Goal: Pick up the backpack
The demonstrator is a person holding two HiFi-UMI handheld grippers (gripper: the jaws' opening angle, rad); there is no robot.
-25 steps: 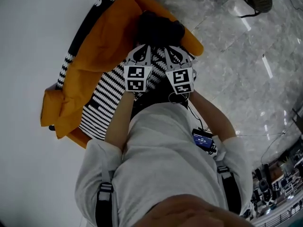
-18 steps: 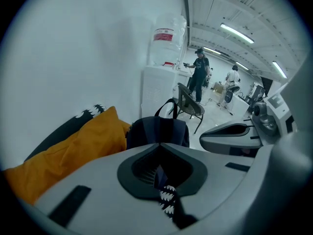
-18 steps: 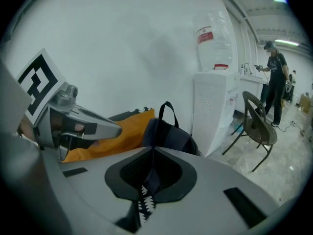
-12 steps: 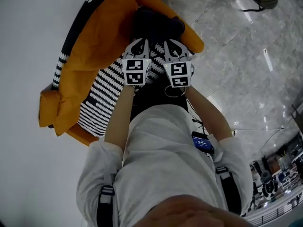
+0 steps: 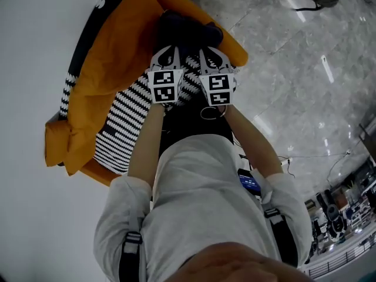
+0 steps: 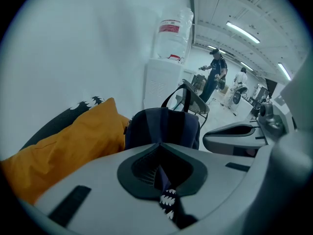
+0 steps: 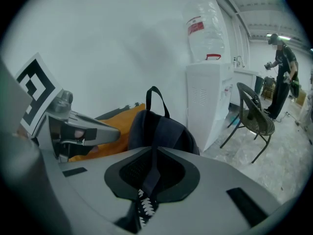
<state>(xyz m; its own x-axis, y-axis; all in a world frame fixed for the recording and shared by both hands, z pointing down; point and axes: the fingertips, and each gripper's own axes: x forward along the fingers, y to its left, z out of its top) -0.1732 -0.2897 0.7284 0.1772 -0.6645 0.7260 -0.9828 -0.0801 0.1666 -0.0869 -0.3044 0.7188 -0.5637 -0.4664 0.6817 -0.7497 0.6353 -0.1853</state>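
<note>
A dark navy backpack stands upright against an orange cushion on a seat with a black-and-white striped cover. My left gripper and right gripper are side by side at its near face. In the left gripper view the backpack fills the middle, and the left gripper is shut on a thin dark strap. The right gripper is likewise shut on a dark strap running from the backpack.
A white wall lies left of the seat, glossy marble floor to the right. Behind the backpack stand a white water dispenser and a mesh chair. People stand far off in the room.
Both grippers have sunk together and shifted slightly toward the upper left of the head view, staying shut at the backpack, which has settled closer to the cushion.
</note>
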